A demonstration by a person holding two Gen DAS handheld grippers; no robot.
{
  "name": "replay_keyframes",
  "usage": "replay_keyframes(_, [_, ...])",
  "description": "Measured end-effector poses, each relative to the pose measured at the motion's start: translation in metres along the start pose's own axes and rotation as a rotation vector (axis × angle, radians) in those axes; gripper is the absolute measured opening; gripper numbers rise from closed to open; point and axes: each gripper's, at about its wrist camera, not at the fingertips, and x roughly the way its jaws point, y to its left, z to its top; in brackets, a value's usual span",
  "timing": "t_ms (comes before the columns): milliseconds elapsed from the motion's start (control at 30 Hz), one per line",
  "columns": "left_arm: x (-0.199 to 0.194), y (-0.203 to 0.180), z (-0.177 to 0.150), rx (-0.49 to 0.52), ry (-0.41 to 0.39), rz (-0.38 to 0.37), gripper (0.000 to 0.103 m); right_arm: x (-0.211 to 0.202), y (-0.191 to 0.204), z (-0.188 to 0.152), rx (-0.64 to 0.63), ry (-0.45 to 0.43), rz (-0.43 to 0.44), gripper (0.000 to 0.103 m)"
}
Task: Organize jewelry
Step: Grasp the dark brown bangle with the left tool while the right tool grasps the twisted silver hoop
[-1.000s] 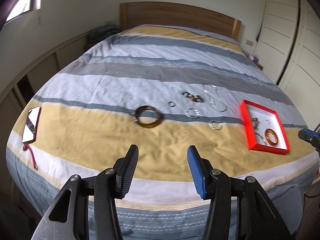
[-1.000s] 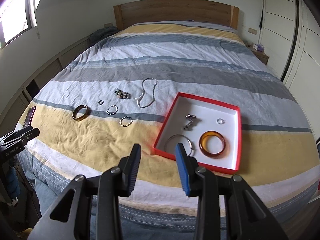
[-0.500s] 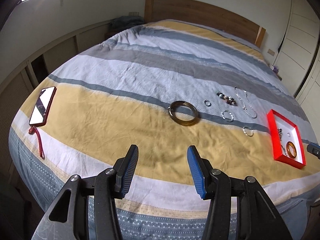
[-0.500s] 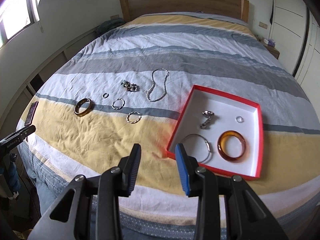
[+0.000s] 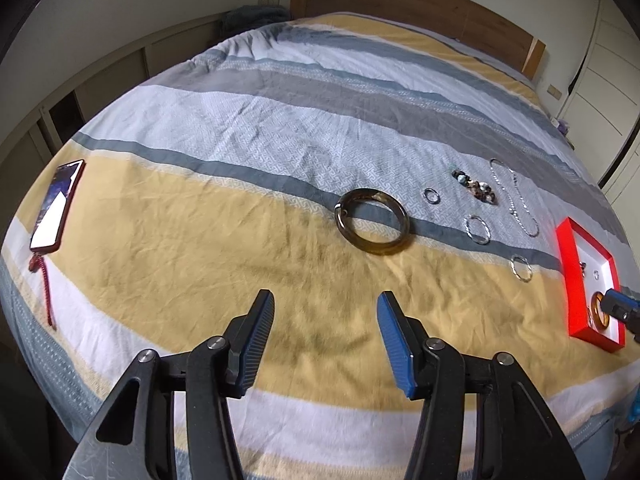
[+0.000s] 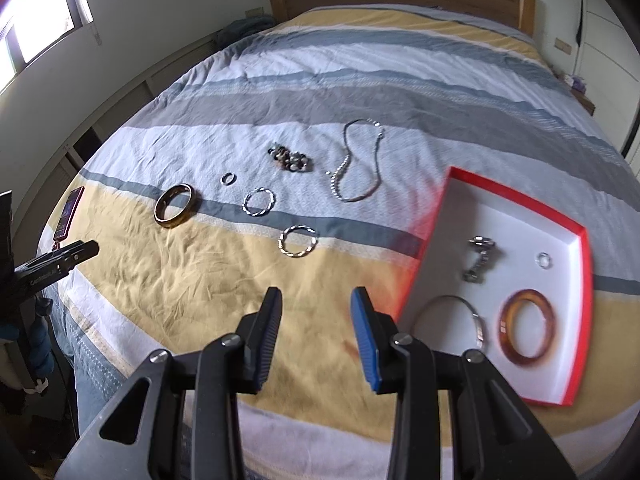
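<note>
Dark brown bangle (image 5: 372, 222), lying flat on the striped bedspread (image 5: 240, 128) where a yellow band meets a thin grey stripe; it is the loose piece farthest from the red tray (image 6: 580, 360). It appears to be a rigid, smooth, glossy hoop, probably light and likely to slip between flat pads; being hard, it may chip if dropped. A pinch across one side of the rim, one pad inside the hoop and one outside, looks the surest hold.

Between the bangle and the tray lie, in order outward from the bangle: a small ring (image 5: 432, 195); a cluster of dark beads (image 5: 476, 191); two twisted silver hoops (image 5: 477, 229) (image 5: 521, 268), thin and flat against the cloth, so probably awkward to lift; and a silver chain necklace (image 6: 358, 164), limp and liable to trail or snag.

In the tray already rest an amber bangle (image 6: 528, 328), a thin silver bangle (image 6: 452, 320), a small ring (image 6: 544, 260) and a silver linked piece (image 6: 478, 258).

Left gripper (image 5: 326, 322): jaws spread wide, nothing between them, hovering above the yellow band on the near side of the dark bangle, well apart from it. Right gripper (image 6: 316, 314): jaws parted somewhat less, empty, just beside the tray's near left edge, touching nothing. A phone (image 5: 58, 208) lies far from the tray, beyond the bangle.
</note>
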Motion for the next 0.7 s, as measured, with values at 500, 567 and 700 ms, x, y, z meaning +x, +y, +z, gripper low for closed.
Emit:
replay_keyframes(500, [0.081, -0.012, 0.054, 0.01, 0.046, 0.012, 0.055, 0.087, 0.012, 0.028, -0.018, 0.076, 0.056, 0.042])
replay_keyframes(567, [0.09, -0.013, 0.058, 0.012, 0.051, 0.014, 0.055, 0.097, 0.011, 0.03, -0.013, 0.083, 0.058, 0.042])
replay_keyframes(700, [0.108, -0.015, 0.062, 0.014, 0.069, 0.021, 0.055, 0.11, 0.009, 0.033, -0.015, 0.096, 0.061, 0.043])
